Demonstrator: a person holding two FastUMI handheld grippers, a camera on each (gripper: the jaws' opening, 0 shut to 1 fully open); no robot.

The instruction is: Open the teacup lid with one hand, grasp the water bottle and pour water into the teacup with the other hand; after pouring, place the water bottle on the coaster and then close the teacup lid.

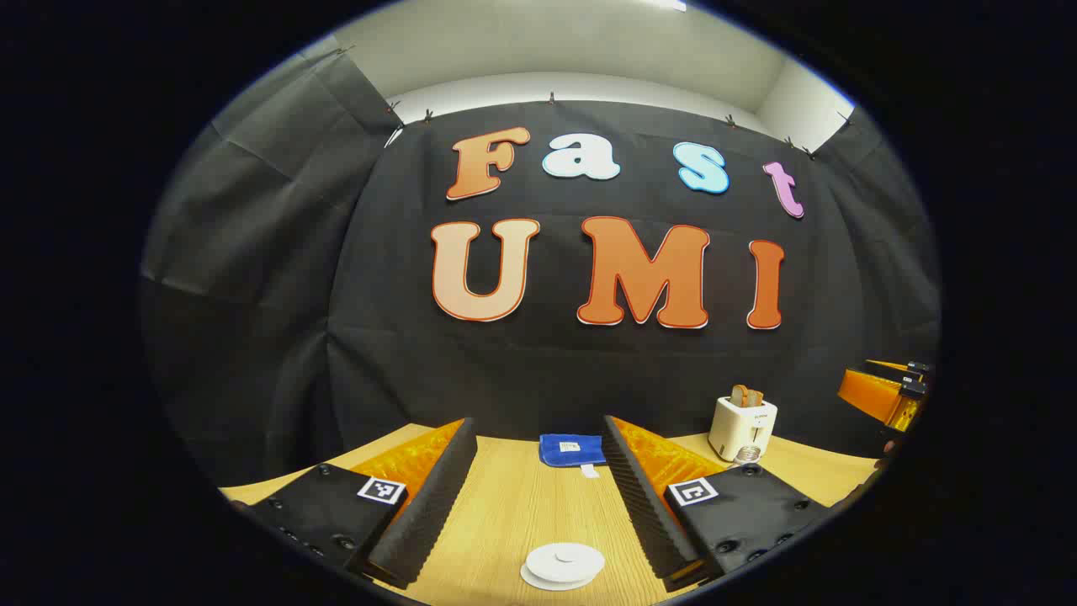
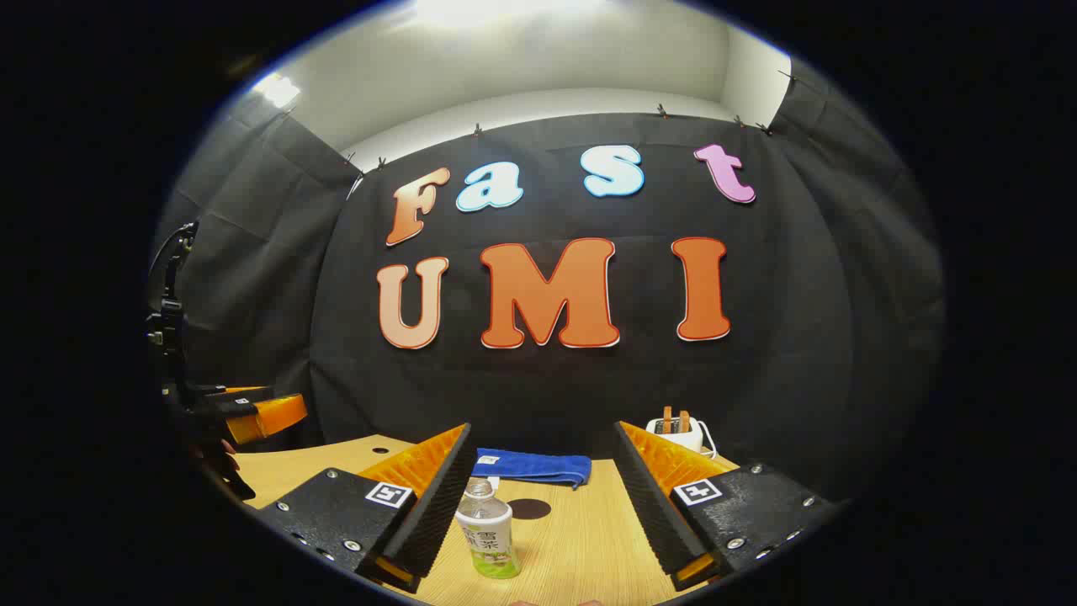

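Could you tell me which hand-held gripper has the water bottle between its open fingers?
The right hand-held gripper: the water bottle stands beside its left finger, ungrasped. The left hand-held gripper frames the teacup lid.

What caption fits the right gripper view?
Open right gripper above a water bottle, before a dark coaster and blue cloth.

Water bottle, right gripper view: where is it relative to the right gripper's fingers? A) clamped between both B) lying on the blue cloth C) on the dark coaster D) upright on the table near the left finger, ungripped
D: the water bottle stands upright on the table beside the left finger of the open right gripper, with a wide gap to the other finger; the dark coaster lies bare behind it.
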